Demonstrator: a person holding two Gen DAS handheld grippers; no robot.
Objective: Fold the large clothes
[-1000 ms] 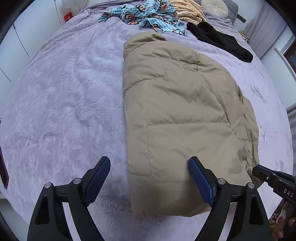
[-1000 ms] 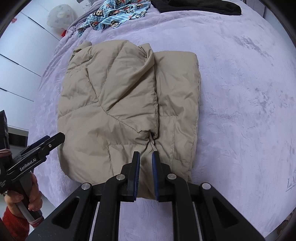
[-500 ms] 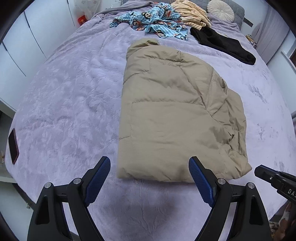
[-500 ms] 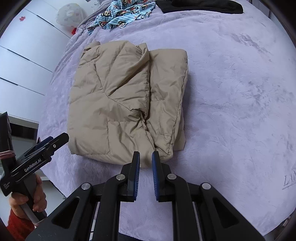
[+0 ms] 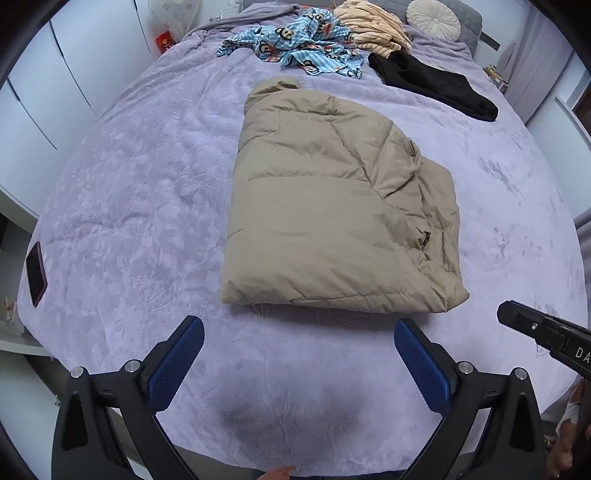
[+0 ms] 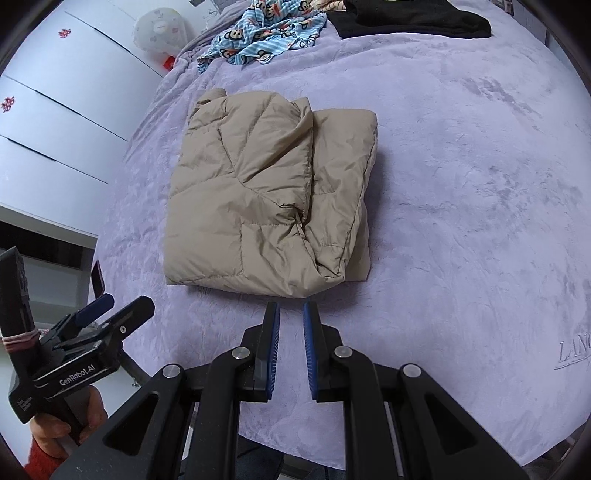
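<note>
A beige puffer jacket (image 5: pixel 332 206) lies folded into a rough rectangle in the middle of the purple bed; it also shows in the right wrist view (image 6: pixel 269 199). My left gripper (image 5: pixel 295 332) is wide open and empty, held back from the jacket's near edge, above the blanket. My right gripper (image 6: pixel 290 317) has its jaws close together with a narrow gap and nothing between them, just short of the jacket's near edge. The left gripper also shows in the right wrist view (image 6: pixel 110 306), and the right gripper's tip in the left wrist view (image 5: pixel 517 314).
The purple blanket (image 5: pixel 129 221) covers the bed. A blue monkey-print garment (image 5: pixel 295 40), a striped cream garment (image 5: pixel 373 22), a black garment (image 5: pixel 432 81) and a round cushion (image 5: pixel 434 16) lie at the far end. A dark phone (image 5: pixel 35 273) lies near the left edge. White wardrobes (image 6: pixel 44 122) stand left.
Both grippers have pulled back and up from the jacket. The right gripper, earlier at a flap at the near edge, is now clear of it. The jacket lies still.
</note>
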